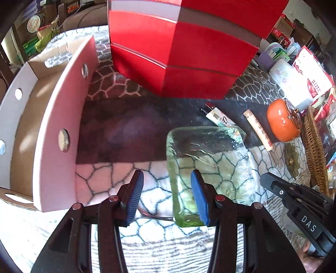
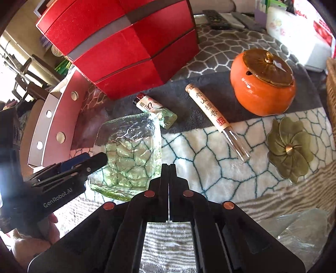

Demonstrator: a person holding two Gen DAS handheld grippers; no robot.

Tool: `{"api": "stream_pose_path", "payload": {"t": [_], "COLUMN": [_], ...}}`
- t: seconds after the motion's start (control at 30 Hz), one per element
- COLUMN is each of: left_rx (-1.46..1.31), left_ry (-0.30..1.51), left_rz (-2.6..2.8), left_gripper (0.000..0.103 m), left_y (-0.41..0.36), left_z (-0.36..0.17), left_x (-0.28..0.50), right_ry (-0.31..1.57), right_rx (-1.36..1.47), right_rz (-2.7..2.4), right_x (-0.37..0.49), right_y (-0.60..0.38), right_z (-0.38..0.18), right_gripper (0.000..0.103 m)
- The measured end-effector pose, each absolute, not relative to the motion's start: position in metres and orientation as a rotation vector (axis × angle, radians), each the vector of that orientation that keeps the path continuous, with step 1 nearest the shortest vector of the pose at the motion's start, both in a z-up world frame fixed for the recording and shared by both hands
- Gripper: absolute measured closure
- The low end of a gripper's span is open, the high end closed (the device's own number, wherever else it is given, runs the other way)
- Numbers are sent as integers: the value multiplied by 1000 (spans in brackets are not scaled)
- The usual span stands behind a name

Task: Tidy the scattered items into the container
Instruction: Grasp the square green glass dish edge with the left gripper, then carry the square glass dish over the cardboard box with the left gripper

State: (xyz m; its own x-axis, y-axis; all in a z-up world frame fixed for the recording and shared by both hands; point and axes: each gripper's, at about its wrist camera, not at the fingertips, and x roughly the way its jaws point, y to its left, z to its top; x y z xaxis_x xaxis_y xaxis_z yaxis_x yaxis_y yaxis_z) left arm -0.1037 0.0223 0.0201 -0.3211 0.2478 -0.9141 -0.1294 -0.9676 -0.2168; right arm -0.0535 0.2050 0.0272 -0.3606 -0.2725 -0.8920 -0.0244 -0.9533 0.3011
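A green glass tray [image 1: 210, 159] lies on the patterned blanket; it also shows in the right wrist view [image 2: 128, 155]. My left gripper [image 1: 167, 195] is open, its right finger over the tray's near left edge, nothing held. It shows at the left of the right wrist view [image 2: 92, 162]. My right gripper [image 2: 168, 168] is shut and empty, just right of the tray; its body shows in the left wrist view [image 1: 294, 197]. A lighter [image 2: 155, 110], an incense tube [image 2: 216, 117], an orange lidded pot [image 2: 262, 82] and a green flower dish [image 2: 288, 149] lie scattered. The open cardboard box [image 1: 56, 126] stands at the left.
A large red box [image 1: 180, 52] stands behind the items. A wicker basket [image 1: 315, 151] is at the right edge. A white tissue box [image 2: 294, 35] and remote controls [image 2: 218, 19] lie at the back. A clear plastic piece [image 2: 302, 231] lies near right.
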Motion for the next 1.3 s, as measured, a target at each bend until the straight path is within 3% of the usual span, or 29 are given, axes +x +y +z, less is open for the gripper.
{"api": "stream_pose_path", "payload": {"t": [0.13, 0.23, 0.3, 0.37, 0.43, 0.53, 0.67, 0.73, 0.93, 1.3], "left_rx": [-1668, -1666, -1656, -1630, -1619, -1608, -1606, -1607, -1619, -1551], "left_ry": [-136, -143, -130, -142, -159, -198, -186, -159, -277, -320], "left_rz": [2371, 2373, 2375, 2372, 2379, 2374, 2346, 2361, 2346, 2379], "left_gripper": [56, 56, 62, 81, 83, 83, 68, 67, 75, 78], "left_y": [30, 30, 30, 27, 25, 23, 30, 35, 24, 5], "left_z": [16, 16, 16, 17, 17, 15, 14, 15, 15, 46], "left_x": [-104, -108, -110, -110, -112, -113, -114, -114, -114, -98], "right_ry": [-397, -437, -433, -419, -408, -516, -510, -539, -603, -695], "right_rx": [1673, 1674, 1686, 1681, 1666, 1637, 1630, 1640, 1628, 1549], "right_rz": [-2481, -2458, -2445, -2438, -2434, -2412, -2419, -2404, -2381, -2318], "right_x": [-56, -63, -68, -70, -72, -74, -73, -73, -67, -55], "right_y": [204, 200, 197, 193, 190, 190, 188, 191, 197, 190], "right_z": [27, 21, 16, 12, 9, 3, 4, 4, 9, 35], "right_gripper": [97, 87, 86, 86, 86, 81, 81, 82, 87, 90]}}
